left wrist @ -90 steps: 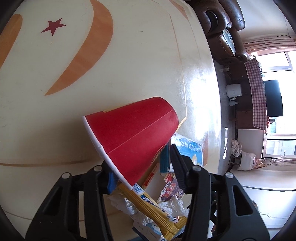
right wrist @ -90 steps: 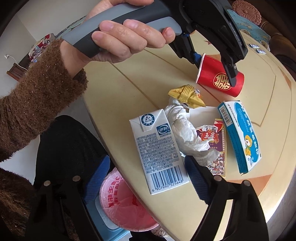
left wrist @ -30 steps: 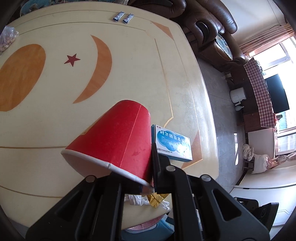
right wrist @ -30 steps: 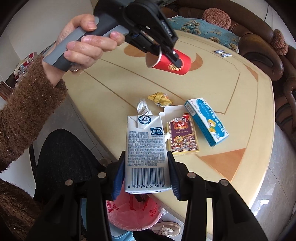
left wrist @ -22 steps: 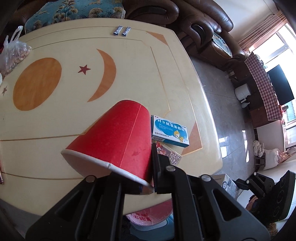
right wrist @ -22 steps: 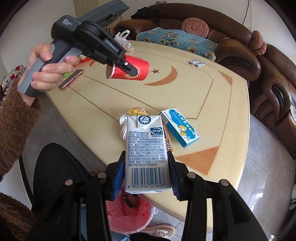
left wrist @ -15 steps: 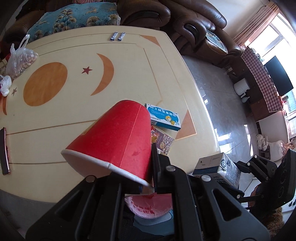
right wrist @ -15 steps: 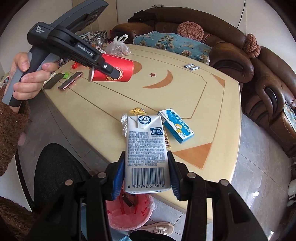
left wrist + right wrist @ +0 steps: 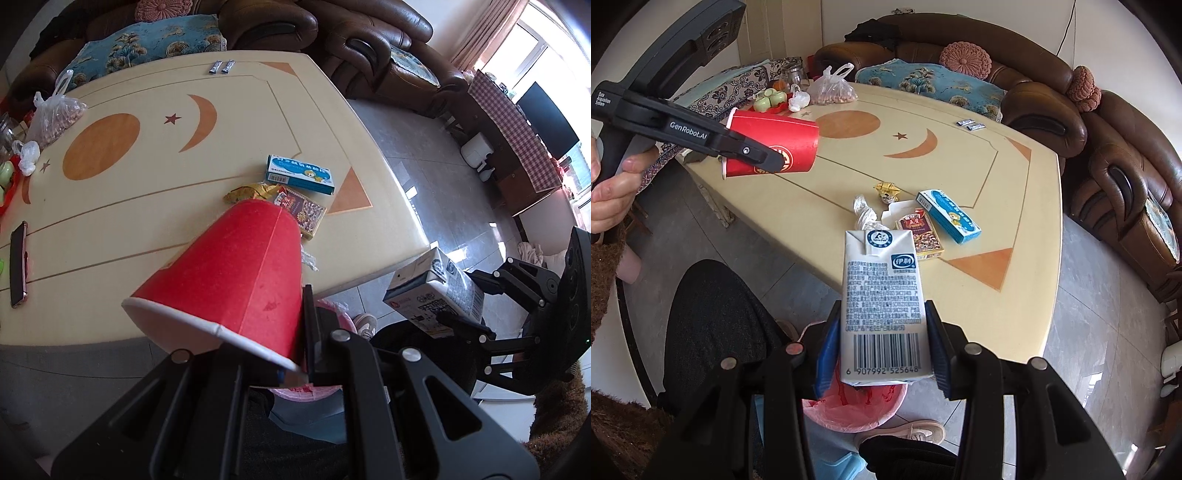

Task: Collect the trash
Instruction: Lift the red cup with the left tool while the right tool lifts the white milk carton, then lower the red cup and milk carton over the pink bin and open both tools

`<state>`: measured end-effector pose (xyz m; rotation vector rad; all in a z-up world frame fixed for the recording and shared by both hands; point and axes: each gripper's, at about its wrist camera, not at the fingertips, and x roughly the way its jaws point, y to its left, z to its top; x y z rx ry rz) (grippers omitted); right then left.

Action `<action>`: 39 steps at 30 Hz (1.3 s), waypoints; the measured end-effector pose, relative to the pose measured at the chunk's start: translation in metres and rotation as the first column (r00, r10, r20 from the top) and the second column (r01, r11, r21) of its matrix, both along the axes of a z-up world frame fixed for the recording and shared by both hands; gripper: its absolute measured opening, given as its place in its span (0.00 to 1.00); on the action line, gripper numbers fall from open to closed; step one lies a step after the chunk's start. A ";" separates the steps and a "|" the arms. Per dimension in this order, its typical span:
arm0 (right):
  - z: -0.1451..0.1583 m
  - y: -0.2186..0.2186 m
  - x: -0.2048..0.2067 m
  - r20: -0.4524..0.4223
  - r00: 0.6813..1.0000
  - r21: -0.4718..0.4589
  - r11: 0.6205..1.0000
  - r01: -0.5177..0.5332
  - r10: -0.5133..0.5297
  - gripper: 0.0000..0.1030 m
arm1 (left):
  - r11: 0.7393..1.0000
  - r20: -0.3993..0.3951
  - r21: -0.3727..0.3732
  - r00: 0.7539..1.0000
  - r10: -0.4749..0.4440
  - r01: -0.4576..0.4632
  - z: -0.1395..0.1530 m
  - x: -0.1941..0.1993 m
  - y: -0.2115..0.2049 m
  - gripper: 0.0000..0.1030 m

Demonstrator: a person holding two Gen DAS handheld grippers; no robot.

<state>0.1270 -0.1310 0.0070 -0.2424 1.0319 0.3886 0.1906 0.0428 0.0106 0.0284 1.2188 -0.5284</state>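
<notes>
A: Starting at nine o'clock in the right wrist view, what is the left gripper (image 9: 764,157) doing?

B: It is clenched on the rim wall of a red paper cup with a white rolled lip (image 9: 775,147), held in the air above the cream table with orange moon and star inlays (image 9: 1015,206). The cup looks light and thin-walled; a pinch at the rim will dent it, so I would judge a gentle grip near the lip safest.

A: And toward the middle?

B: At six o'clock the right gripper (image 9: 882,347) grasps a white milk carton with a barcode (image 9: 882,302) by its two side faces, low on the body. I think it is stiff enough for that hold, probably near empty, and its coated sides may be a little slippery.

A: Where should both go?

B: Into the bin lined with a pink plastic bag (image 9: 849,410), directly beneath the carton at the table's near edge.

A: What remains on the table?

B: Toward one o'clock of the carton lie a crumpled white tissue (image 9: 864,218), a gold wrapper (image 9: 886,190), a dark red snack box (image 9: 919,234) and a blue and white medicine box (image 9: 947,216), all close together.

A: Anything unclear?

B: Most of the bin is hidden behind the carton and gripper. From the left wrist camera the cup (image 9: 229,280) covers the left gripper's (image 9: 301,365) inner finger and part of the litter.
</notes>
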 end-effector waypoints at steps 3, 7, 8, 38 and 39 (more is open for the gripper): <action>-0.004 0.003 -0.012 -0.011 1.000 0.004 1.000 0.000 0.000 0.41 | 1.000 -0.004 0.018 1.000 -0.013 0.013 -0.013 -0.018 -0.003 0.08; -0.009 0.007 -0.026 -0.025 1.000 0.008 1.000 -0.001 0.001 0.41 | 0.999 -0.026 0.027 0.999 -0.034 0.034 -0.029 -0.039 -0.008 0.08; -0.010 0.007 -0.030 -0.028 1.000 0.010 1.000 -0.002 0.002 0.41 | 0.999 -0.029 0.031 0.999 -0.041 0.042 -0.033 -0.044 -0.009 0.08; -0.117 0.003 -0.059 -0.218 0.974 0.045 0.996 0.075 -0.063 0.41 | 0.992 -0.230 0.079 0.970 -0.078 0.098 -0.193 -0.114 -0.047 0.08; -0.123 0.001 -0.058 -0.228 0.971 0.050 0.995 0.085 -0.071 0.41 | 0.991 -0.228 0.098 0.971 -0.072 0.096 -0.199 -0.115 -0.048 0.08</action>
